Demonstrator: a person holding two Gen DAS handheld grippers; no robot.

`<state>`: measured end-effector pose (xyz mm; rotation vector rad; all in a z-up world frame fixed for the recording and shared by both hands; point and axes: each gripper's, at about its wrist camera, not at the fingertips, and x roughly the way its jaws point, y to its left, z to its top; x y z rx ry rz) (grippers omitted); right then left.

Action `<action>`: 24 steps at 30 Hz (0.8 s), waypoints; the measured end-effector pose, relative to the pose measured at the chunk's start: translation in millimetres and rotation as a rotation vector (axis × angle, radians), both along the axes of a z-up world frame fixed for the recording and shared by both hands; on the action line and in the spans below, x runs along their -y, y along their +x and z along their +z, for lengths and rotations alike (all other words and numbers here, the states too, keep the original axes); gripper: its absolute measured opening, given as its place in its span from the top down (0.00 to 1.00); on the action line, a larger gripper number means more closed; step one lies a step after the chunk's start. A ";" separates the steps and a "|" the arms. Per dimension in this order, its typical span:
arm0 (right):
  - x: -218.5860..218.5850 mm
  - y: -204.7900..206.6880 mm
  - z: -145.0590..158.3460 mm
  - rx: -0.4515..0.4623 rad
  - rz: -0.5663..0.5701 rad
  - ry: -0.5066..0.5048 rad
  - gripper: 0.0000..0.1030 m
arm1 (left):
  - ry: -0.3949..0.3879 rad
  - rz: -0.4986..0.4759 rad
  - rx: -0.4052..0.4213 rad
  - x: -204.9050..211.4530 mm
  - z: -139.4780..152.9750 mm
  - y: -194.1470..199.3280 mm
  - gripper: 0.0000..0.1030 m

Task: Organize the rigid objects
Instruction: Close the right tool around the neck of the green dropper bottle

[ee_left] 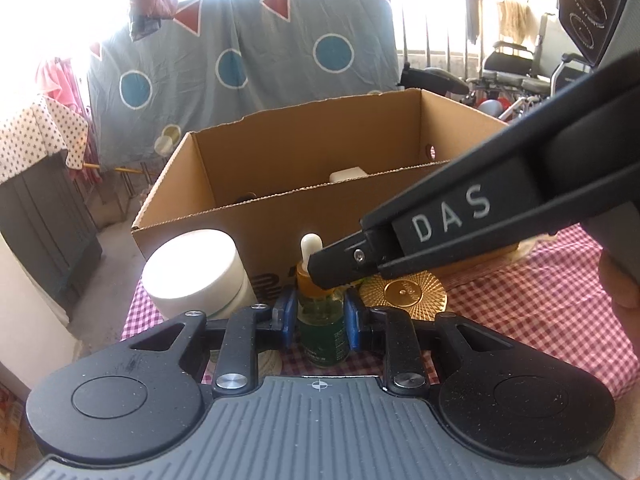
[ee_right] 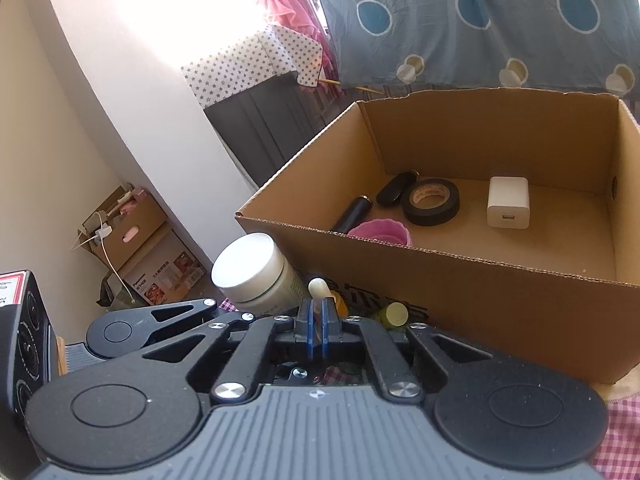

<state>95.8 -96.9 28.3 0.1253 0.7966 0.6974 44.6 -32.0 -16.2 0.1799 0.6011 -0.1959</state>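
The dropper bottle stands upright on the checked counter, just in front of the near wall of the cardboard box, between a white jar on the left and a gold disc on the right.

The left hand-held gripper is closed on the glass body of the bottle — its blue pads press on either side. The right hand-held gripper is closed almost fully, pinching the pale rubber bulb of the dropper at the top of the same bottle.

Handling is judged as follows. The bottle is small, light and rigid, but the glass is likely smooth and fragile; moderate pressure across the body is advised. The bulb is soft and yields under the pads — it is considered a poor lifting point, since the cap may come loose. The body grip is to be preferred for carrying.

Inside the box, a tape roll and a white charger are already laid.
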 end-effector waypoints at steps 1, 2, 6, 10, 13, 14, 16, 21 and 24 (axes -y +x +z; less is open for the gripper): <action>-0.9 0.1 1.4 0.002 -0.002 0.000 0.96 | 0.003 -0.001 0.002 0.3 0.5 -0.4 0.79; -1.5 0.3 2.8 0.001 0.002 0.004 0.96 | 0.004 -0.002 0.001 -0.3 0.8 0.1 0.79; -5.1 1.6 5.9 0.003 0.002 -0.010 0.94 | 0.018 0.002 0.000 0.6 -1.3 -1.5 0.79; -8.9 0.2 8.7 0.024 -0.013 -0.053 0.93 | 0.008 0.004 -0.009 -0.8 -3.1 -3.2 0.79; -7.7 -0.4 10.1 0.030 -0.024 -0.064 0.92 | 0.003 -0.001 -0.009 -1.2 -3.0 -3.4 0.79; -6.9 -0.2 10.5 0.028 -0.025 -0.063 0.91 | 0.006 -0.003 -0.006 -0.8 -3.4 -3.7 0.79; -7.5 0.9 10.4 0.031 -0.020 -0.067 0.87 | 0.012 -0.006 -0.003 0.0 -4.3 -3.2 0.78; -13.5 6.9 7.3 0.038 -0.010 -0.089 0.70 | 0.009 -0.005 -0.012 -0.4 -7.5 -0.9 0.75; -16.4 12.1 5.2 0.036 0.002 -0.088 0.70 | 0.008 -0.006 -0.014 0.0 -8.4 0.0 0.73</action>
